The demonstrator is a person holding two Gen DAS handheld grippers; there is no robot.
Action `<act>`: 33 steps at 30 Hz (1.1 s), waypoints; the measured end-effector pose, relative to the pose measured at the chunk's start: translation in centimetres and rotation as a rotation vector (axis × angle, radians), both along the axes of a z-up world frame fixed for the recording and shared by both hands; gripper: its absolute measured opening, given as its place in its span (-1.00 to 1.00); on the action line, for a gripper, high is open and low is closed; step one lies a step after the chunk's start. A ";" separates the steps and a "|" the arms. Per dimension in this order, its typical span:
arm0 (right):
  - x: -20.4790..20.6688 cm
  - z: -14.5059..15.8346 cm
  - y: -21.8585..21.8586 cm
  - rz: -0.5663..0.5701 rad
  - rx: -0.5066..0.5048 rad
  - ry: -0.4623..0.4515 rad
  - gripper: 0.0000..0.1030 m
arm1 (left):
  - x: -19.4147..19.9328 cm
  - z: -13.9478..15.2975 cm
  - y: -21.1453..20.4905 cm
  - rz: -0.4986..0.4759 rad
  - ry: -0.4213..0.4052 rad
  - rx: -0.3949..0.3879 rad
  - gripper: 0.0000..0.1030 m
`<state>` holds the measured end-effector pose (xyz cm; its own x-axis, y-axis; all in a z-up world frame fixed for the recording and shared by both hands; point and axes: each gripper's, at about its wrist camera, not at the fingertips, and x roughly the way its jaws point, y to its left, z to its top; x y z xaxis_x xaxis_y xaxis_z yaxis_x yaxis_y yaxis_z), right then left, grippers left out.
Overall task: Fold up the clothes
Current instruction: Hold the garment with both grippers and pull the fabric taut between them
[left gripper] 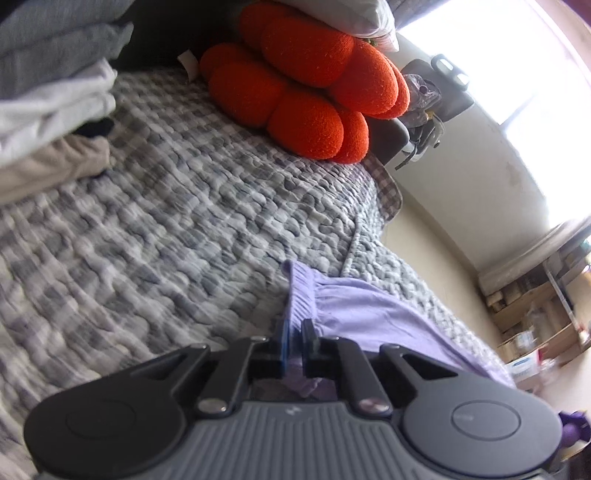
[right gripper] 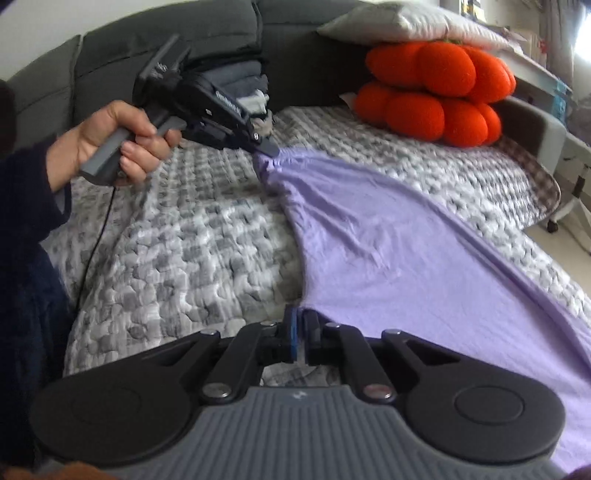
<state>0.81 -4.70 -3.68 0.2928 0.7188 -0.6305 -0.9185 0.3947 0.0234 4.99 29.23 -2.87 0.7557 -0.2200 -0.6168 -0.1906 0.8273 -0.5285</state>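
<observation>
A lilac garment lies spread over the grey checked quilt, pulled taut between both grippers. In the right wrist view my right gripper is shut on the garment's near edge. A hand holds my left gripper farther back, pinching a bunched corner of the cloth. In the left wrist view the left gripper is shut on a ribbed hem of the lilac garment, which trails off to the right.
An orange knotted cushion sits under a white pillow at the head of the bed. A stack of folded clothes stands at the back left by the dark headboard. The bed's edge and the floor lie to the right.
</observation>
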 end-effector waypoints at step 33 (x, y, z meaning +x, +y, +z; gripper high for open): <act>-0.4 -0.8 1.6 -0.042 -0.051 -0.043 -0.75 | 0.9 -0.4 -0.3 0.025 0.010 -0.086 -0.88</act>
